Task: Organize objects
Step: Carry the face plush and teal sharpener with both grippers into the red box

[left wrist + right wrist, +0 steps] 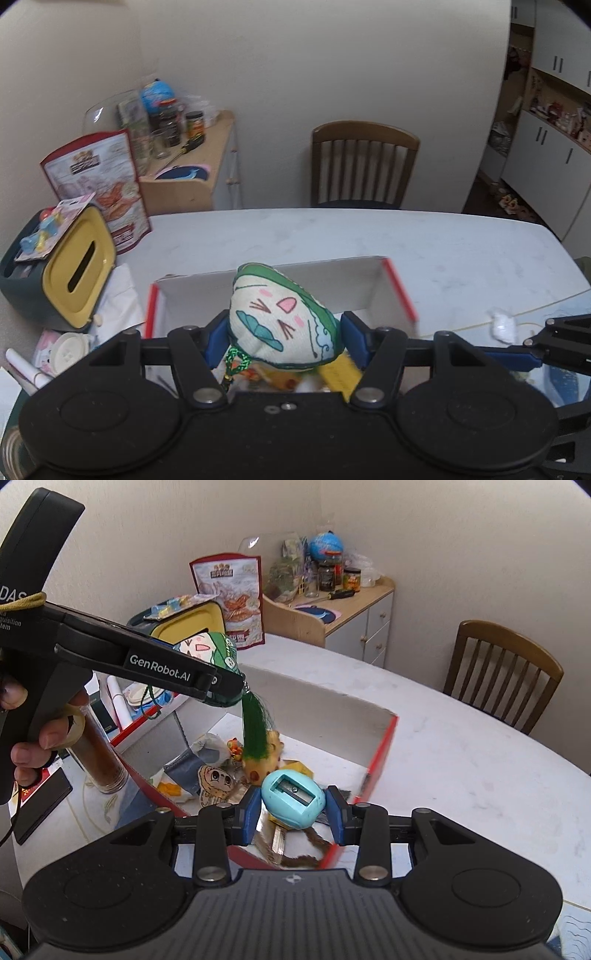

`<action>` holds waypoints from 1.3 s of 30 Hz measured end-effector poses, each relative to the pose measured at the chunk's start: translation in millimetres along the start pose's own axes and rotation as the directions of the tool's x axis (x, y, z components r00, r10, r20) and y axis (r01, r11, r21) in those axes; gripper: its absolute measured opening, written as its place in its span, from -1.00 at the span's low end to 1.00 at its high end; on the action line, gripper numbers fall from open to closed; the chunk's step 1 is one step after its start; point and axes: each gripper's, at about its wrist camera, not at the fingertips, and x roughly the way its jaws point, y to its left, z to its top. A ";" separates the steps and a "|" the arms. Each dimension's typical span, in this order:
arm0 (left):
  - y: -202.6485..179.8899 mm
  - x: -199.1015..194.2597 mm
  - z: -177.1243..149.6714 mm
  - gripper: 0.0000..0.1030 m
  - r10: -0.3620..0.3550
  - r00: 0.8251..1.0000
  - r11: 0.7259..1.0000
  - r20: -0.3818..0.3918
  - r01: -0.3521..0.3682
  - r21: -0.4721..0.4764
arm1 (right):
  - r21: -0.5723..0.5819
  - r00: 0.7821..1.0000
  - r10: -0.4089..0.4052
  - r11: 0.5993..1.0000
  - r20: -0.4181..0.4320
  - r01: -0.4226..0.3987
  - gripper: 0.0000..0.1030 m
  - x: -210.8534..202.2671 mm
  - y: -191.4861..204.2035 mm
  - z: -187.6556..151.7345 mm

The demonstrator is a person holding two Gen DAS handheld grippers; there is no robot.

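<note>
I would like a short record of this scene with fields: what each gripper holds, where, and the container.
left gripper: shut on the stuffed toy, held above the box
right gripper: shut on the pencil sharpener, over the box's near edge
box: red outside, open top, on the white table
inside the box: small toys and paper scraps

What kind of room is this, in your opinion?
Probably a home dining area: a white table, a wooden chair by the wall, and white cabinets with household clutter on their shelf.
</note>
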 end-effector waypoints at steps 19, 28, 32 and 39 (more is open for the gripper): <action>42.4 73.3 -5.7 0.20 0.066 0.993 0.998 -0.096 -0.068 -0.017 | -0.014 0.989 -0.011 1.000 -0.150 0.009 -0.28 97.8 26.7 8.8; 41.8 104.4 -19.0 0.20 0.061 0.981 0.998 -0.182 -0.062 -0.001 | 0.007 0.981 -0.006 1.000 -0.196 0.008 -0.28 121.9 26.4 3.3; 40.8 113.3 -24.8 0.20 0.059 0.975 0.998 -0.214 -0.059 0.007 | -0.001 0.979 -0.003 1.000 -0.203 0.003 -0.28 128.2 30.3 3.9; 37.9 120.7 -30.5 0.20 0.046 0.969 0.999 -0.244 -0.042 0.024 | -0.066 0.976 -0.025 0.998 -0.215 0.011 -0.28 137.4 44.0 3.7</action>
